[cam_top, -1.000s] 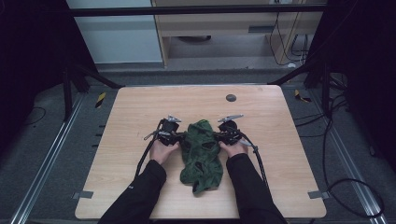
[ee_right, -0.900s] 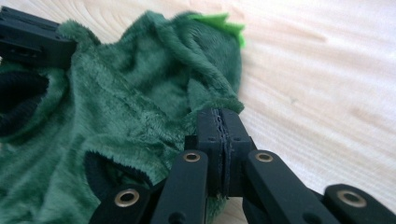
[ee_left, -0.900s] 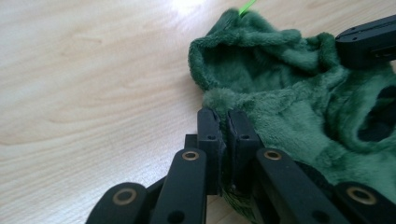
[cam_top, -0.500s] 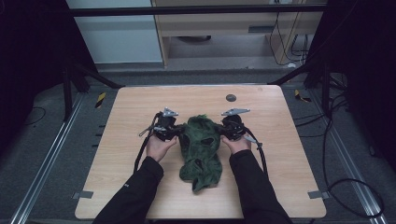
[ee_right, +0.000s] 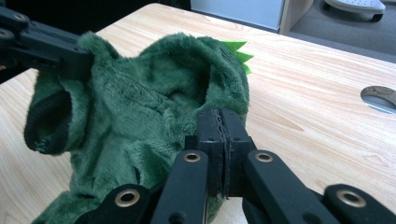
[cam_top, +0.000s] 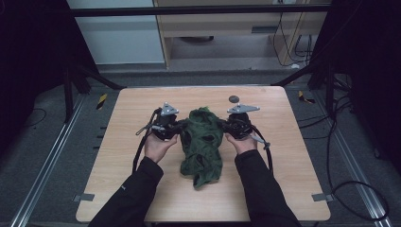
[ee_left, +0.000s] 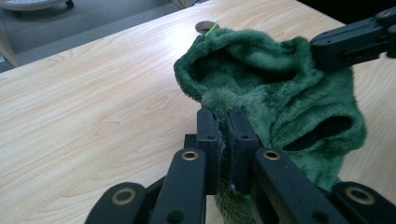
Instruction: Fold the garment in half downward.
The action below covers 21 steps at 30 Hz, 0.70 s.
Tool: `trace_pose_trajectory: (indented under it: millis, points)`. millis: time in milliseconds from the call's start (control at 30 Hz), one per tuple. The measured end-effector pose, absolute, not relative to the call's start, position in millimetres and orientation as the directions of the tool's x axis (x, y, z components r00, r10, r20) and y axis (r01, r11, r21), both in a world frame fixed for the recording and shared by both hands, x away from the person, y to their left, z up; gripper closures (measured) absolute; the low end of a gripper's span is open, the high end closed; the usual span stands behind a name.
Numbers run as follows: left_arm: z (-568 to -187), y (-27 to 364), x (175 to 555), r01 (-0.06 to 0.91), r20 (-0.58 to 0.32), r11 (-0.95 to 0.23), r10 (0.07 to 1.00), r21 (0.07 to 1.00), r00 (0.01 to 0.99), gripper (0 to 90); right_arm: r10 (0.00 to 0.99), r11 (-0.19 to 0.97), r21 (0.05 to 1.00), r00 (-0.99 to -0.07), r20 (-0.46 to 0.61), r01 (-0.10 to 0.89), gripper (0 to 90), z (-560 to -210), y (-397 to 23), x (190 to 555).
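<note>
**Green plush garment raised by both grippers**

Left gripper [cam_top: 174, 126]: its jaws are pressed together on the left edge of the green plush garment [cam_top: 202, 142], pinching a fold of pile at the neck opening. Compared with one second ago, it sits higher and slightly farther from the garment's centre line.

Green plush garment: it hangs between the two grippers above the middle of the wooden table [cam_top: 118, 142]. Its upper edge is stretched across, where earlier it lay bunched on the table. The lower part trails toward the person, and the hem appears to rest on the table. Light green felt spikes [ee_right: 239, 55] show at the far rim.

Right gripper [cam_top: 228, 126]: its jaws are clamped narrowly on the garment's right edge. It has also risen since the earlier frame.

Round table grommet [cam_top: 233, 99]: beyond the garment, unchanged.
</note>
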<state>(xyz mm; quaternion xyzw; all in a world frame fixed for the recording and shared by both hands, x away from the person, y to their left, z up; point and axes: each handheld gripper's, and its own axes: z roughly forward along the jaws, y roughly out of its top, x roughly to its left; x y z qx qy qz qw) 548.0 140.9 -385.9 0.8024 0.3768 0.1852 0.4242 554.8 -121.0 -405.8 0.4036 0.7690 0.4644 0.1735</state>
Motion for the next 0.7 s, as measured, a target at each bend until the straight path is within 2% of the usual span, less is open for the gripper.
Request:
trace_pose_trajectory:
  millis: [700]
  points:
    - [-384, 145, 522, 0.429, -0.021, -0.364, 0.742, 0.827, 0.670, 85.7, 0.750, 0.275, 0.857, -0.655, 0.091, 0.435, 88.7, -399, -121, 535]
